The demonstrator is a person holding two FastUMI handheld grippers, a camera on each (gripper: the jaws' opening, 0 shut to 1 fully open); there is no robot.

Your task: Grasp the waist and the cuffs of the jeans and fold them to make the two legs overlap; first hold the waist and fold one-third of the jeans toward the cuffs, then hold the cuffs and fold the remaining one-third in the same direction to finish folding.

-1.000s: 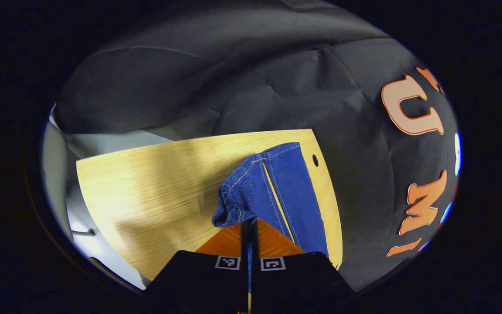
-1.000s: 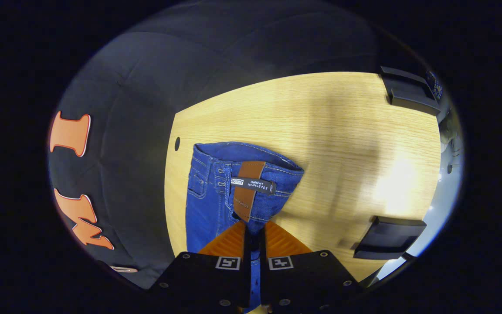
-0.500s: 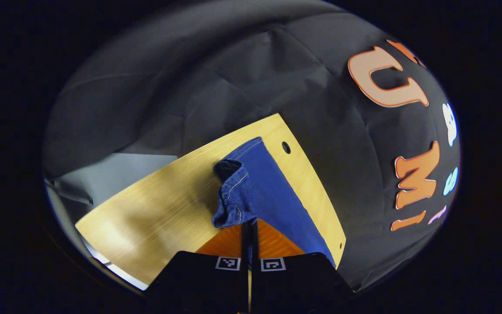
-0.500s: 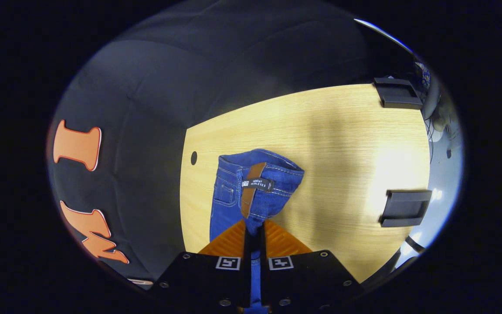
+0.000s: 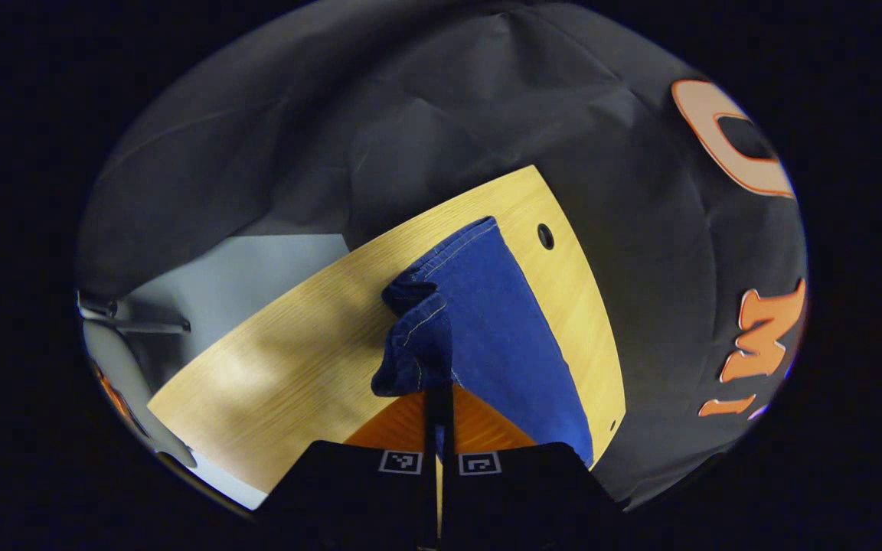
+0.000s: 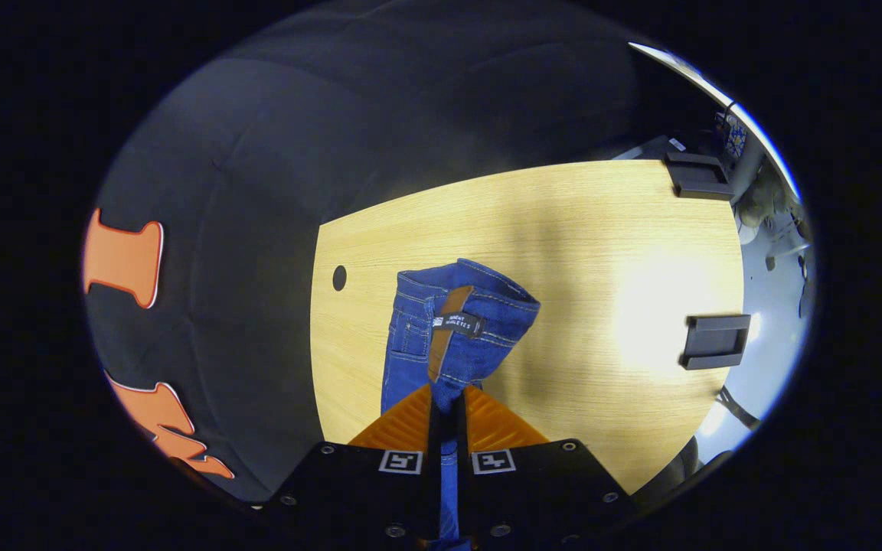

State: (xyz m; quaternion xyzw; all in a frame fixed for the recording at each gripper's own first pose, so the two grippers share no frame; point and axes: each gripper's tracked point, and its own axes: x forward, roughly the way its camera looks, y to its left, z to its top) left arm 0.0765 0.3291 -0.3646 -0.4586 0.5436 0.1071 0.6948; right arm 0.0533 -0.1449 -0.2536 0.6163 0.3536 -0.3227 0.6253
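Note:
Blue jeans hang above a light wooden table, held at both ends. In the left gripper view my left gripper (image 5: pixel 439 398) is shut on the cuff end of the jeans (image 5: pixel 479 306), whose hem bunches above the fingers while the leg drapes toward the table's far corner. In the right gripper view my right gripper (image 6: pixel 447 405) is shut on the waist of the jeans (image 6: pixel 456 329). The waistband, with a brown patch and a small black tag, folds over above the fingers. The middle of the jeans is hidden below both grippers.
The wooden table (image 6: pixel 579 252) ends at the black cloth wall on one side, with a small round hole (image 6: pixel 339 277) near that edge. Two black blocks (image 6: pixel 714 340) (image 6: pixel 697 175) sit at the table's far side. Grey floor (image 5: pixel 242 268) lies beyond the table.
Both grippers have lifted and tilted with the jeans still held. The waist looks smaller and farther from the table. The cuff end has swung so the leg's plain side shows.

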